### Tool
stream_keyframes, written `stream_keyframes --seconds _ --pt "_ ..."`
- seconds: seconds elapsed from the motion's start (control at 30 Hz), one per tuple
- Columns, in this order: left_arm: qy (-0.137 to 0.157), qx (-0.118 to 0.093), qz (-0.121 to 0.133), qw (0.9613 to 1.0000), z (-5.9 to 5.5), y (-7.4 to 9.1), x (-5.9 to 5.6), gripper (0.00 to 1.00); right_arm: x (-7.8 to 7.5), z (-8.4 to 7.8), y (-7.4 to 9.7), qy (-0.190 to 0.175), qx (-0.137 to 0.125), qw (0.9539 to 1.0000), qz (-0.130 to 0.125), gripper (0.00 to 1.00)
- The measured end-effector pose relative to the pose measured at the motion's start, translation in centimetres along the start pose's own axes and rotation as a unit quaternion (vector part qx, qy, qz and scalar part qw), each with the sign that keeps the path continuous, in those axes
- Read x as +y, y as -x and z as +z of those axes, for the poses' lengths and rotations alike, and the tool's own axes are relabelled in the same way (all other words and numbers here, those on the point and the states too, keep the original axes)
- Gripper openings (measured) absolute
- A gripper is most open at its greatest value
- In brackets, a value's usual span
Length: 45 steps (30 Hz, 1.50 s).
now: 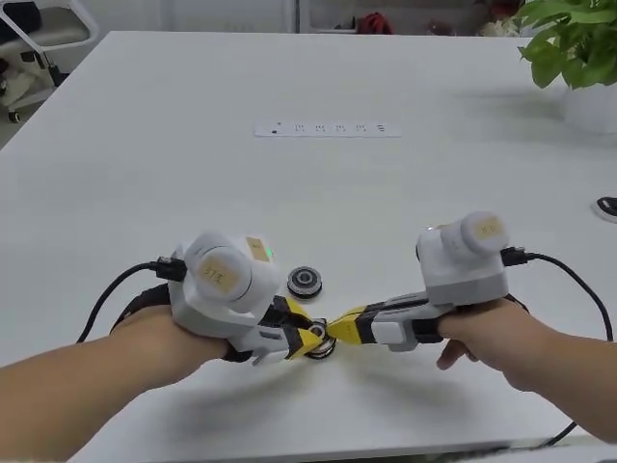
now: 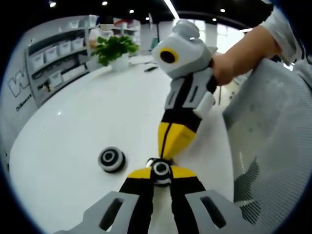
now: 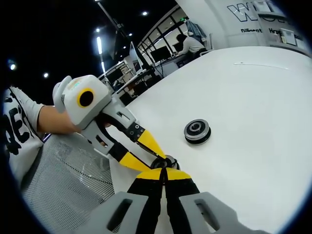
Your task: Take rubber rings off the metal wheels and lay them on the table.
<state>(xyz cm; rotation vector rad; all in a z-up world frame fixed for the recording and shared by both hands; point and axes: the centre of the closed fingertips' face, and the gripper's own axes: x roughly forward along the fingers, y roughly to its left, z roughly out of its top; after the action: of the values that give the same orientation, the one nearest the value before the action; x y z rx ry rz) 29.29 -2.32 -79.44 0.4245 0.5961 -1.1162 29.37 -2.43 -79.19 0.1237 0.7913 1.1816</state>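
Observation:
A small metal wheel point(image 1: 323, 348) with a black rubber ring is held just above the white table point(image 1: 318, 193) near its front edge. My left gripper point(image 1: 310, 340) is shut on this wheel point(image 2: 161, 170) from the left. My right gripper point(image 1: 337, 333) meets it from the right, its yellow tips pressed together on the wheel's rim point(image 3: 165, 162), where the rubber ring sits. In the left gripper view the right gripper point(image 2: 171, 146) reaches down onto the wheel. A second wheel point(image 1: 306, 281) with its black ring on lies flat on the table just behind both grippers point(image 2: 111, 159) point(image 3: 197, 130).
A white power strip point(image 1: 328, 128) lies at mid table. A potted plant point(image 1: 569, 43) stands at the far right corner, and a black object point(image 1: 607, 207) sits at the right edge. A grey mesh chair point(image 2: 273, 146) is behind the front edge.

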Motion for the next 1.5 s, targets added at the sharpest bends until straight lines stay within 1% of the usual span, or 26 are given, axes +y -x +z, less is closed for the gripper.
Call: stream_keyframes --seconds 0.2,0.23,0.27,0.3,0.33,0.37,0.53,0.73,0.83,0.87,0.97,1.0,1.13,1.2,1.23,1.3,1.4,1.5 --pt "0.001 0.000 0.001 1.0000 0.0 0.0 0.0 0.12 0.4 0.1 -0.2 0.004 0.000 1.0000 0.008 0.00" --pt "0.001 0.000 0.001 1.0000 0.0 0.0 0.0 0.12 0.6 0.4 -0.2 0.002 -0.006 0.9999 0.013 0.00" --pt "0.001 0.000 0.001 1.0000 0.0 0.0 0.0 0.12 0.6 0.5 -0.2 0.000 -0.007 0.9999 0.015 0.00" --pt "0.001 0.000 0.002 1.0000 0.0 0.0 0.0 0.12 1.0 0.5 -0.3 0.003 -0.006 0.9997 0.023 0.00" --pt "0.002 0.000 0.003 1.0000 0.0 0.0 0.1 0.12 2.0 0.4 -0.5 0.006 -0.004 0.9988 0.049 0.00" --pt "0.006 0.002 0.004 1.0000 -0.1 0.0 0.1 0.12 1.5 0.5 -0.4 0.014 -0.005 0.9994 0.030 0.00" --pt "0.004 -0.003 0.003 1.0000 0.0 0.0 0.1 0.12 0.9 0.1 -0.4 0.016 -0.001 0.9996 0.022 0.00" --pt "0.005 -0.002 0.006 1.0000 0.0 0.0 0.0 0.12 0.3 0.4 0.0 0.011 -0.011 0.9998 0.012 0.00" --pt "0.004 -0.005 0.007 1.0000 0.0 0.0 0.0 0.12 0.2 0.4 0.0 0.009 -0.012 0.9999 0.009 0.00" --pt "0.003 -0.008 0.005 1.0000 0.0 0.0 0.0 0.13 0.2 0.4 0.1 0.007 -0.012 0.9999 0.008 0.00" --pt "0.017 -0.018 -0.001 0.9997 0.1 0.1 0.1 0.14 0.1 0.4 0.2 0.006 -0.012 0.9999 0.008 0.00" --pt "0.018 -0.019 -0.001 0.9997 0.1 0.1 0.0 0.14 0.2 0.4 0.2 0.007 -0.012 0.9999 0.008 0.00" --pt "0.008 -0.017 -0.002 0.9998 0.2 0.0 -0.1 0.14 0.2 0.4 0.2 0.010 -0.011 0.9999 0.008 0.00" --pt "0.009 -0.016 -0.003 0.9998 0.3 0.0 -0.1 0.15 0.1 0.4 0.2 0.010 -0.011 0.9999 0.007 0.00" --pt "0.011 -0.016 -0.009 0.9998 0.3 0.0 -0.3 0.17 0.1 0.4 0.2 0.009 -0.011 0.9999 0.007 0.00" --pt "0.013 -0.016 -0.010 0.9997 0.3 0.1 -0.3 0.21 0.1 0.4 0.3 0.008 -0.012 0.9999 0.008 0.00" --pt "0.009 -0.015 -0.014 0.9997 0.3 0.1 -0.5 0.22 0.1 0.4 0.3 0.008 -0.012 0.9999 0.007 0.00" --pt "0.007 -0.017 -0.017 0.9997 0.6 0.4 -0.5 0.23 0.1 0.4 0.3 0.007 -0.013 0.9999 0.009 0.00"
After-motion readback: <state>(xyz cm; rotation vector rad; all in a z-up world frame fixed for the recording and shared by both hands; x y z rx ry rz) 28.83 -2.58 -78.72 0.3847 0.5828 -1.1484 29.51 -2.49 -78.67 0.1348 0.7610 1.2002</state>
